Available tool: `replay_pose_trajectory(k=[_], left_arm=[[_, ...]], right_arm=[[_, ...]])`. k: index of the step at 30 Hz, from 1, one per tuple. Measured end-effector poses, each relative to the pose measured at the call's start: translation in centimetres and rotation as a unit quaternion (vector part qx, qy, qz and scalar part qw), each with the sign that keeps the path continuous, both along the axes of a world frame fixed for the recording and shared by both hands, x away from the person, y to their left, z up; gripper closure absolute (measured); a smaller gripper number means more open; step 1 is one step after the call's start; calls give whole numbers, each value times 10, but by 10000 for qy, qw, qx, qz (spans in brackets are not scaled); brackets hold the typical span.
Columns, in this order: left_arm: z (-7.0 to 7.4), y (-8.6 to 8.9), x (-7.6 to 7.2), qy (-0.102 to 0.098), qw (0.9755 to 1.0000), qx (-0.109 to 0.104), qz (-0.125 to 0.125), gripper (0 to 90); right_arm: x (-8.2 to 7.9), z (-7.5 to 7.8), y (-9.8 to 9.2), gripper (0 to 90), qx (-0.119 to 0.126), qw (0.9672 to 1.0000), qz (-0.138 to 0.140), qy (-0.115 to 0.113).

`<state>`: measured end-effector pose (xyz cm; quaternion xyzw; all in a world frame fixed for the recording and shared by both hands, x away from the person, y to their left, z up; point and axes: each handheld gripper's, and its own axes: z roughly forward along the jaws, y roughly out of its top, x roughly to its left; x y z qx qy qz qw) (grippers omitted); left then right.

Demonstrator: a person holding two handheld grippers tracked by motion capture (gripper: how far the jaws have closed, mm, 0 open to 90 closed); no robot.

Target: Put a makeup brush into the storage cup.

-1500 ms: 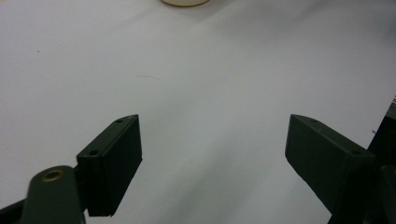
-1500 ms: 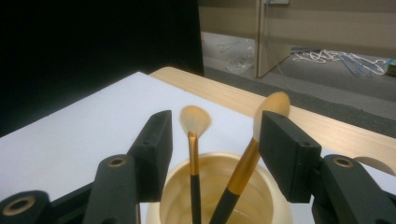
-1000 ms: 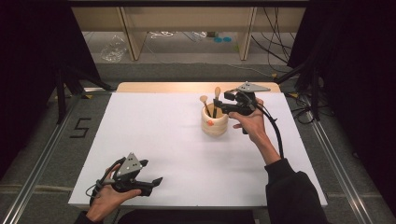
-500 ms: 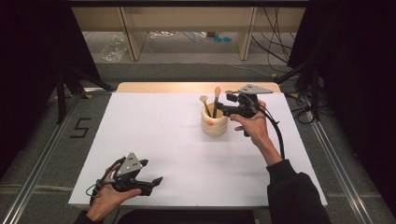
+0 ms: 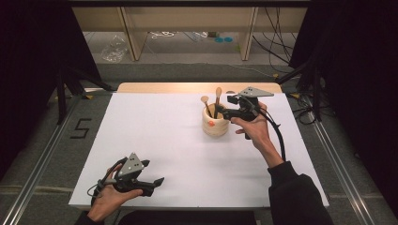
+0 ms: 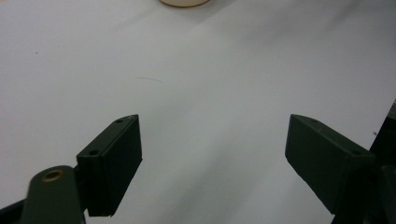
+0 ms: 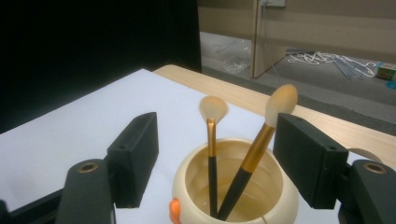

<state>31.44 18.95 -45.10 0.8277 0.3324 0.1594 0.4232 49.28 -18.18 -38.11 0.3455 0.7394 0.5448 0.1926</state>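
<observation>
A cream round cup stands at the table's back middle, with two makeup brushes upright in it, bristles up. My right gripper is at the cup's right rim and points left over it. In the right gripper view the cup sits low between the jaws. The short brush and the leaning brush rise in the gap, and no pad presses on either. Its jaws have just been opening. My left gripper rests open at the front left, nothing between its jaws.
The white sheet covers most of the wooden table. Wooden shelf legs, cables and a plastic bag lie on the floor behind. Metal rails run along both sides of the table. The cup's base peeks in at the top of the left gripper view.
The right gripper's jaws have spread wider beside the cup, and the hand has shifted only slightly. Both brushes stay in the cup. The left hand has not moved.
</observation>
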Motion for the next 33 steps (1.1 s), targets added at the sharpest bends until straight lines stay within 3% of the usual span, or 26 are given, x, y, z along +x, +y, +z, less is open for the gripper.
replay_pose_trajectory(k=[5, 8, 9, 14, 17, 19, 21, 22, 25, 26, 27, 28, 32, 33], left_arm=[[0, 0, 1, 38, 10000, -56, 16, 185], [1, -1, 1, 31, 10000, 32, -2, 185], [0, -1, 0, 23, 10000, -58, 43, 185], [0, -1, 2, 9, 10000, -33, 28, 185], [0, -1, 2, 9, 10000, -48, 1, 185], [0, 0, 2, -4, 10000, 41, -34, 185], [0, -1, 0, 43, 10000, -56, 66, 185], [0, 0, 1, 34, 10000, -41, 11, 185], [1, 0, 1, 28, 10000, -3, -39, 185], [1, 0, 1, 37, 10000, 13, -41, 185], [1, 0, 0, 48, 10000, 25, 7, 185], [-1, -2, 1, 42, 9999, -129, 91, 185], [0, -1, 1, 36, 10000, -78, 23, 185], [-2, -4, 0, 39, 9994, -320, 152, 185]], right_arm=[[-1, 0, 1, 297, 29, 10000, 3, 82], [-2, 0, 2, 288, 38, 9999, -11, 108], [-1, -1, 2, 285, -13, 10000, -8, 43], [-2, -4, 4, 266, -19, 10000, -23, 11], [-4, -4, 5, 257, -10, 9998, -10, 178], [-3, -4, 5, 255, -19, 10000, -36, 52], [-5, -4, 4, 255, -18, 10000, -39, 70], [-7, -3, 5, 255, 24, 9999, -14, 147], [-9, -4, 4, 255, 7, 10000, -20, 38], [-12, -4, 4, 255, 14, 9999, 1, 145], [-12, -5, 4, 254, -4, 9999, 3, 102], [-14, -5, 4, 251, -18, 9999, 2, 160], [-17, -8, 3, 243, -53, 9999, -11, 101], [-19, -8, 2, 242, -58, 9999, 15, 121]])
